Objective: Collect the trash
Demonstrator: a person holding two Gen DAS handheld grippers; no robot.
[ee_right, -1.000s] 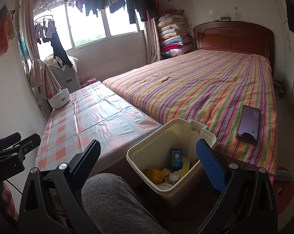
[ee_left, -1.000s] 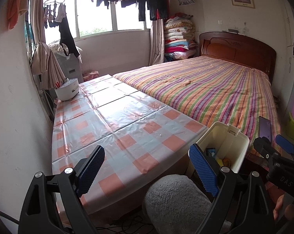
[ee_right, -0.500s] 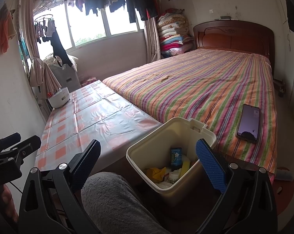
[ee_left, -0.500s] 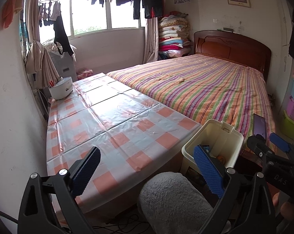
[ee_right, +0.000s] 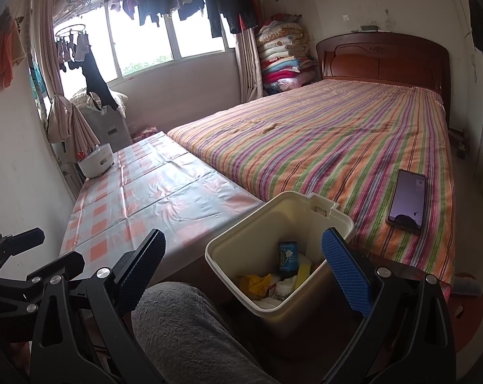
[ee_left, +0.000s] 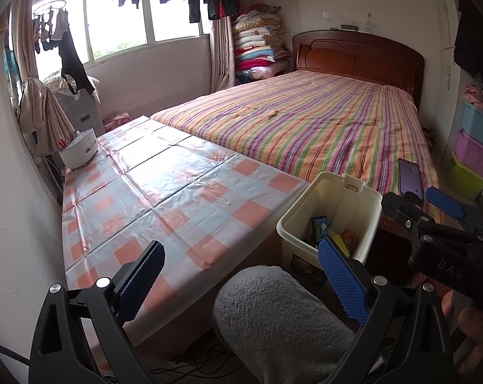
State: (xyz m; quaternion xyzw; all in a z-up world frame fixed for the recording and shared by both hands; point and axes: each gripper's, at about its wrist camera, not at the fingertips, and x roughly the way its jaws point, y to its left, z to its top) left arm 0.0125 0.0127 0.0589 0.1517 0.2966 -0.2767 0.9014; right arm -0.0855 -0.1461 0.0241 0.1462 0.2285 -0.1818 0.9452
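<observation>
A cream trash bin stands on the floor between the table and the bed; it also shows in the left wrist view. Inside lie a blue packet, yellow wrappers and a small white bottle. My right gripper is open and empty, held just above and in front of the bin. My left gripper is open and empty, over the table's near edge, left of the bin. The right gripper shows at the right of the left wrist view.
A table with a pink checked plastic cloth runs along the left wall, with a white pot at its far end. A striped bed lies to the right, with a phone on it. A grey-trousered knee sits below the grippers.
The left wrist view has shifted: the table and bin sit a little further left and higher in it. The right wrist view is almost unchanged. Both grippers stay open.
</observation>
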